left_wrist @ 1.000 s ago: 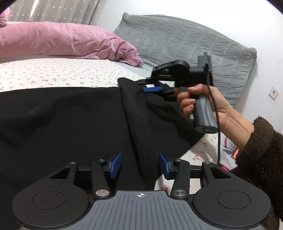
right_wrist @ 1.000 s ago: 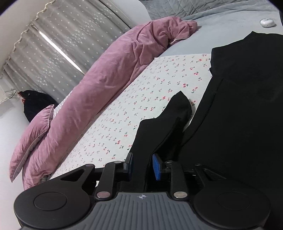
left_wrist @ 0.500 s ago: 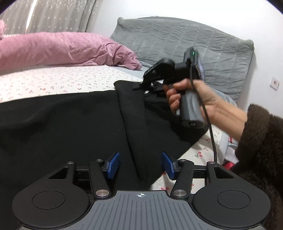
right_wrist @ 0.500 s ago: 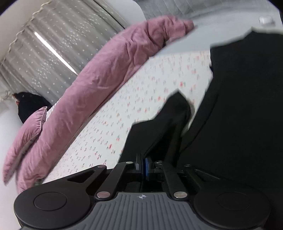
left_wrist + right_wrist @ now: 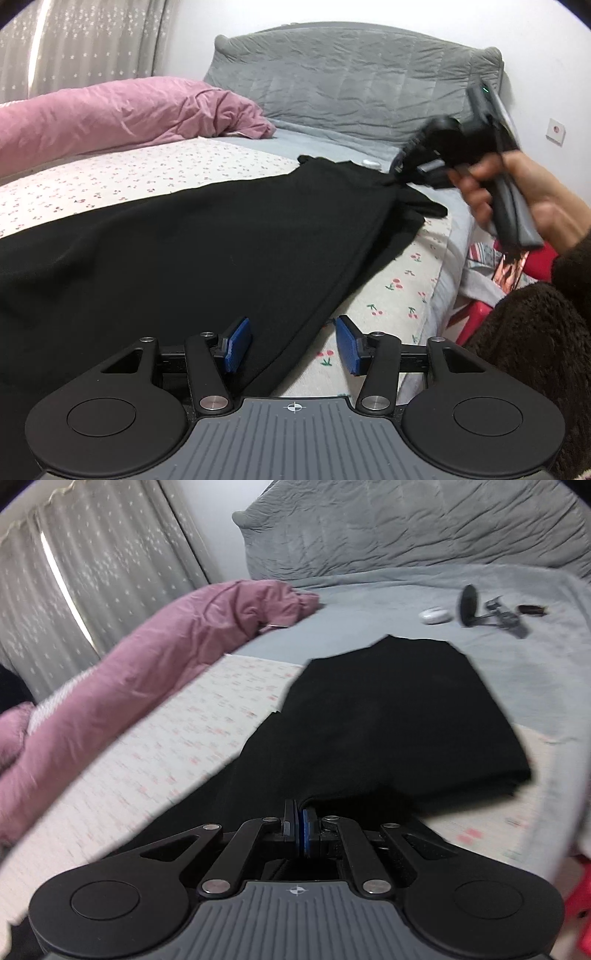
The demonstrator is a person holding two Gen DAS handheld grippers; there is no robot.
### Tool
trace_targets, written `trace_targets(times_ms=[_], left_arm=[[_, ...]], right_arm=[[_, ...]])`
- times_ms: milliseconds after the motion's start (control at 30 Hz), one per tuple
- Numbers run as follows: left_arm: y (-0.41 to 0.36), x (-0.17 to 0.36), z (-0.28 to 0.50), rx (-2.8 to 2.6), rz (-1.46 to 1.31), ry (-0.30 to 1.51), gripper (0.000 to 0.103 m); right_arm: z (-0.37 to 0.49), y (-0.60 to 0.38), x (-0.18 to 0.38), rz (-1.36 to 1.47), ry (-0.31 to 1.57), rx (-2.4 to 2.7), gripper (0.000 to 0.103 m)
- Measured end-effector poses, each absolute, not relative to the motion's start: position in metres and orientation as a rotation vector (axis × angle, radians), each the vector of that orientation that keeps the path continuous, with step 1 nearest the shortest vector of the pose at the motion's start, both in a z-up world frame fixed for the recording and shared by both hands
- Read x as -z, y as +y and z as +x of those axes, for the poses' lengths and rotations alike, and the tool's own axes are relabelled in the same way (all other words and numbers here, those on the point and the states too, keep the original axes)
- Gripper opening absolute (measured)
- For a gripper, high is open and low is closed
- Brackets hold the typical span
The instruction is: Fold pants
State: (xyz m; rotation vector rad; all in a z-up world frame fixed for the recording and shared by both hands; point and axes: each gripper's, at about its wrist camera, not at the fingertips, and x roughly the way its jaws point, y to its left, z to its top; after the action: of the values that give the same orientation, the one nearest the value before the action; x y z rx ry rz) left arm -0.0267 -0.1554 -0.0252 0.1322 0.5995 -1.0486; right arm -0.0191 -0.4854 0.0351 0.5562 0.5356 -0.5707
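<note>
Bedding first: a wide bed (image 5: 155, 173) with a white cherry-print sheet fills both views, a grey quilted headboard cushion (image 5: 351, 85) at its far end and a rumpled pink duvet (image 5: 122, 110) along its far side. Across the sheet lie the black soft-fabric pants (image 5: 207, 251), stretched lengthwise beside the near edge of the bed, with their far end reaching the grey sheet near the headboard corner. The right claw (image 5: 299, 829) has its blue pads pressed together on a pinch of the pants, and in the left wrist view the cloth rises to a peak where that claw (image 5: 397, 177) grips it, above the near edge of the bed. The left claw (image 5: 293, 345) is spread wide, its blue pads (image 5: 236, 345) either side of the pants' near hem. On the grey sheet beyond the pants rest a small white oval case (image 5: 436, 614) and a black round-based stand (image 5: 469, 605) lying on its side.
</note>
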Motion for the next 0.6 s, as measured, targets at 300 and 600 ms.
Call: trace_targets(times_ms=[300, 600], left_arm=[[-0.146, 0.028, -0.030, 1.052, 0.118, 0.605, 0.048], [-0.142, 0.027, -0.030, 1.062, 0.143, 0.612, 0.048]], right_arm=[[-0.056, -0.505, 0.000, 0.854, 0.458, 0.466, 0.040], [-0.041, -0.505, -0.006, 0.677, 0.475, 0.609, 0.004]])
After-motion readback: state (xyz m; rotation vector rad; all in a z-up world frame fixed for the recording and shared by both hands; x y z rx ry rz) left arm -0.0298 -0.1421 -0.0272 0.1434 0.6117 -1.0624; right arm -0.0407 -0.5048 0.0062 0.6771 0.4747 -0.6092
